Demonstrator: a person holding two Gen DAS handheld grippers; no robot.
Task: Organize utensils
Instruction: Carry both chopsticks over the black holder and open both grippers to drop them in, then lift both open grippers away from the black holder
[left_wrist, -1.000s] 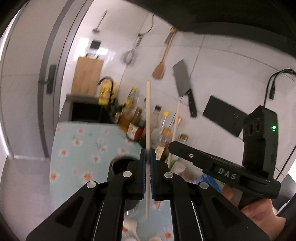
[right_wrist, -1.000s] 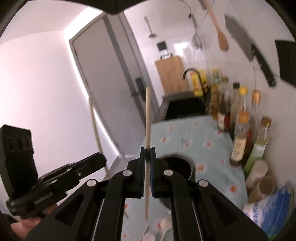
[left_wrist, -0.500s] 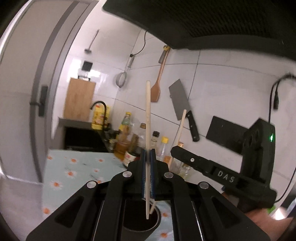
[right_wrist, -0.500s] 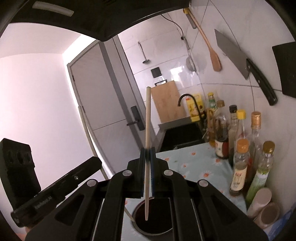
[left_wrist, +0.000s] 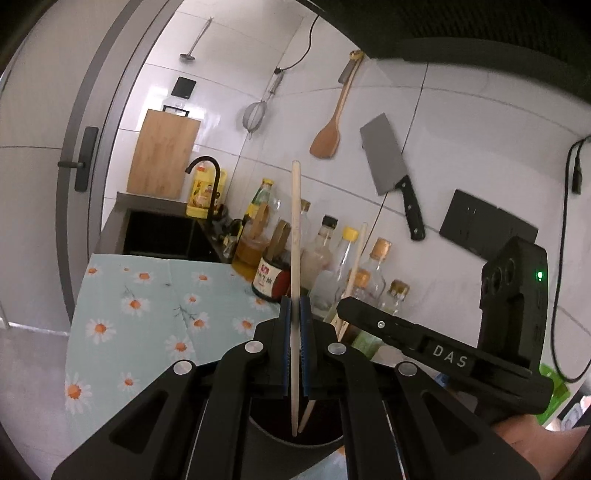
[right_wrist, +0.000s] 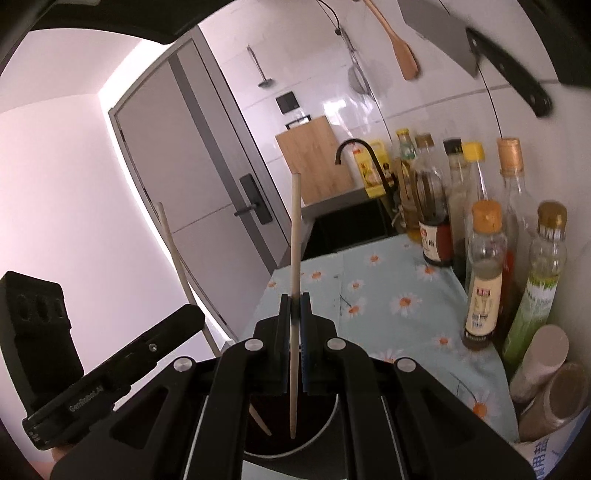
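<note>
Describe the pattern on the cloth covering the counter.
The cloth is pale blue-green with white daisies that have orange centres; it shows best in the right wrist view.

White tiled wall (left_wrist: 258, 122) behind the worktop (left_wrist: 147, 295) — daisy-print cloth covers its near part, a black sink (left_wrist: 162, 236) sits at its far end. A wooden cutting board (left_wrist: 164, 153) leans on the wall there. Grey door (right_wrist: 221, 177) beyond the sink end — bright, glossy light.

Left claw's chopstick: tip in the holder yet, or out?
In. The chopstick, upright in the left claw, has its lower tip below the dark holder's rim.
</note>
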